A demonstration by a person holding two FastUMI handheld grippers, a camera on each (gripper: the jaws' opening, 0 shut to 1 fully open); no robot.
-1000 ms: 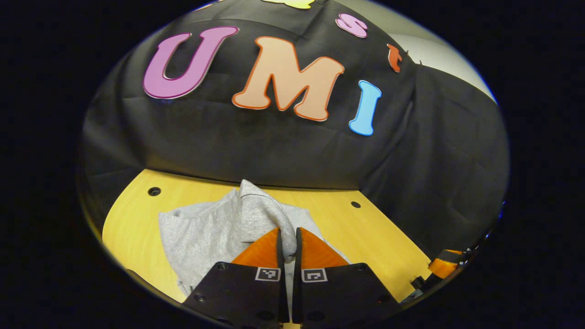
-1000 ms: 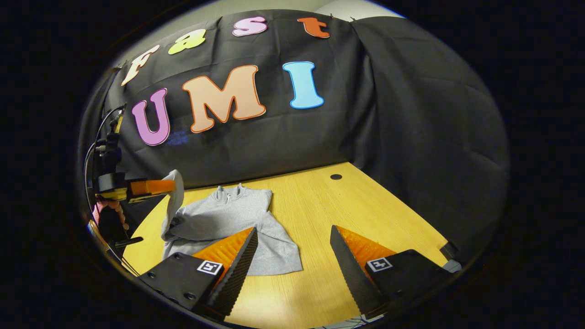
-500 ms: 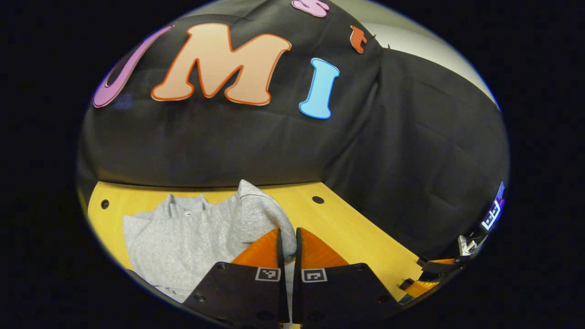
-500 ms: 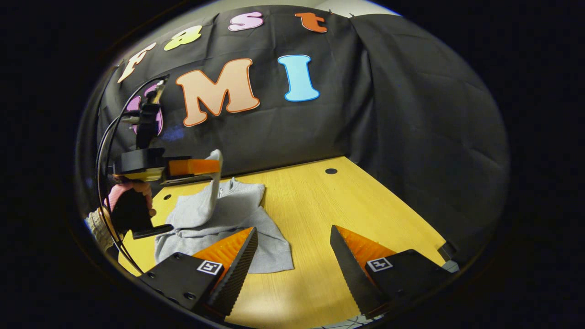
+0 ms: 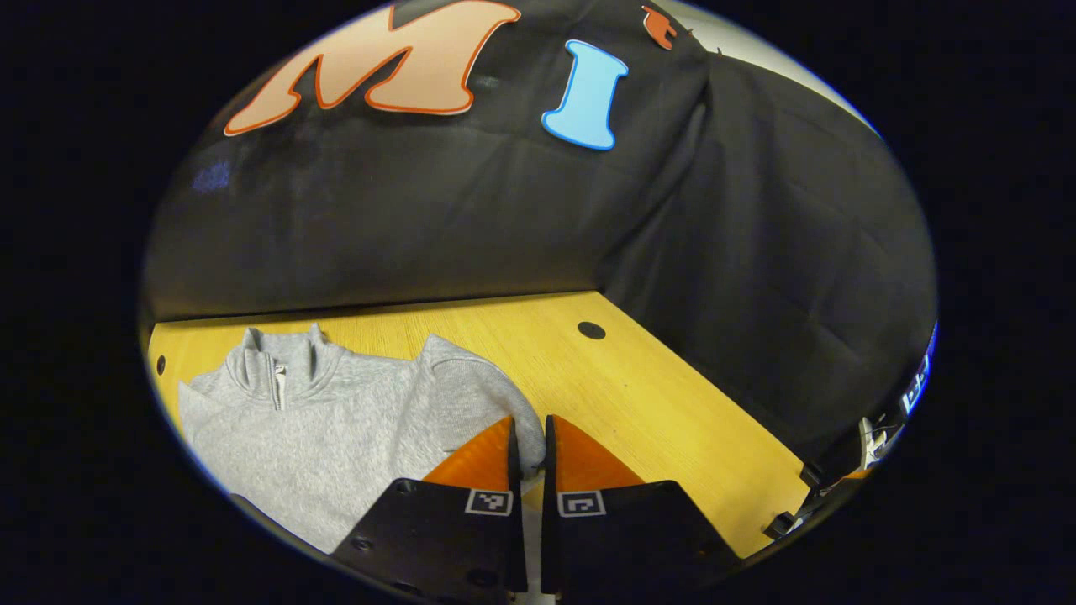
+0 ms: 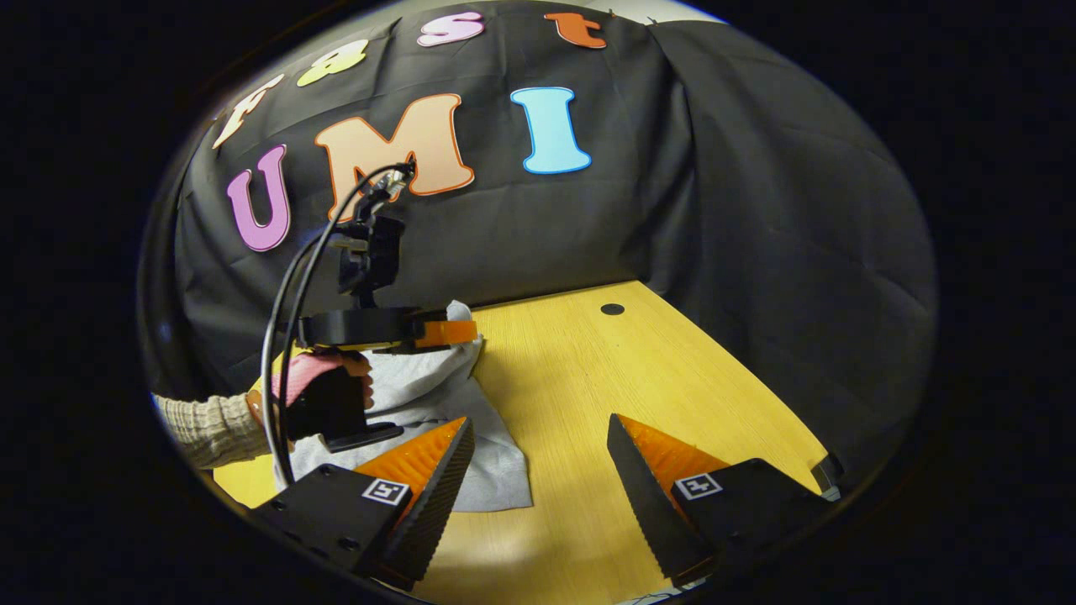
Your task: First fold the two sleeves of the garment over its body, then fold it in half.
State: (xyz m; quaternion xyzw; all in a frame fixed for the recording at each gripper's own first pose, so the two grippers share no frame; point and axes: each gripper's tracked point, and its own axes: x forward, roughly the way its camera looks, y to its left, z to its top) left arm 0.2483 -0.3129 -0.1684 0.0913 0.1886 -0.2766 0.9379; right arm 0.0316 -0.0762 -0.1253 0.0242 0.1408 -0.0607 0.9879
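Left gripper (image 5: 528, 441) carried pinched sleeve (image 5: 471, 378) rightward over garment (image 5: 319, 420), right gripper (image 6: 538, 454) (jaws spread) above table (image 6: 588, 378).

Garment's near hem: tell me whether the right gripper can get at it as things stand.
Probably yes. The right gripper is open, and the garment's near hem lies flat on bare table just ahead; the left gripper is busy farther back.

Your garment (image 5: 336, 420) is a soft, matt heathered knit with a fleecy look and a ribbed cuff. The table (image 5: 656, 395) under it is smooth wood-grain board with a faint sheen. The booth's wall (image 6: 740, 210) behind is matt, creased cloth. On the far left, your sleeve (image 6: 202, 427) is a chunky ribbed knit, and the cable (image 6: 290, 277) above it looks glossy.
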